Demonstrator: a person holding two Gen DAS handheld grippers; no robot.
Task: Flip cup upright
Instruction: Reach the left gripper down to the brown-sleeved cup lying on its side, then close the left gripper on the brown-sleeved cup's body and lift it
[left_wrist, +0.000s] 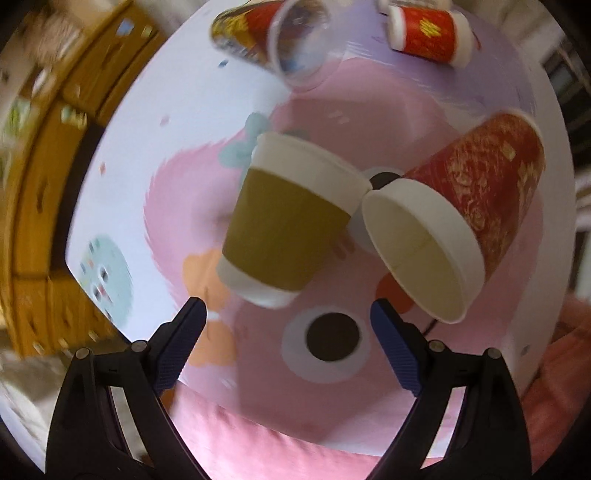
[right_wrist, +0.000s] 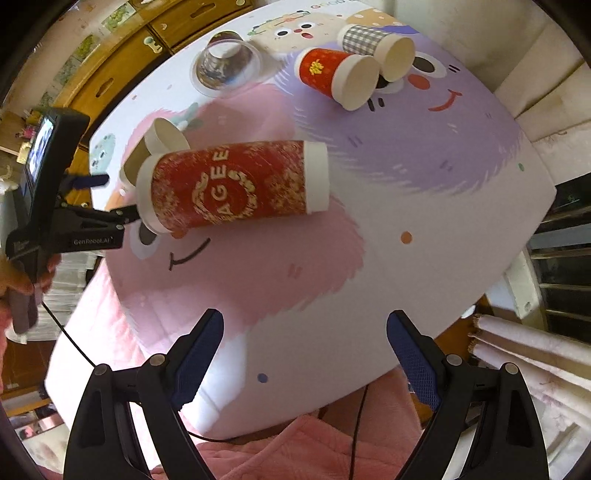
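Several paper cups lie on their sides on a cartoon-print table. A brown-sleeved cup (left_wrist: 288, 218) lies just ahead of my open left gripper (left_wrist: 288, 314), base toward it. A large red cup with gold print (left_wrist: 469, 195) lies beside it, mouth toward the camera; it also shows in the right wrist view (right_wrist: 236, 184). My right gripper (right_wrist: 304, 328) is open and empty, well short of that red cup. The left gripper (right_wrist: 110, 199) shows at the left of the right wrist view, jaws apart beside the brown cup (right_wrist: 147, 155).
A clear plastic cup (right_wrist: 227, 66), a small red cup (right_wrist: 336, 75) and a checked grey cup (right_wrist: 380, 48) lie on the table's far side (right_wrist: 480, 147). Wooden cabinets (right_wrist: 122, 70) stand beyond the table. Pink cloth (right_wrist: 314, 443) lies below its near edge.
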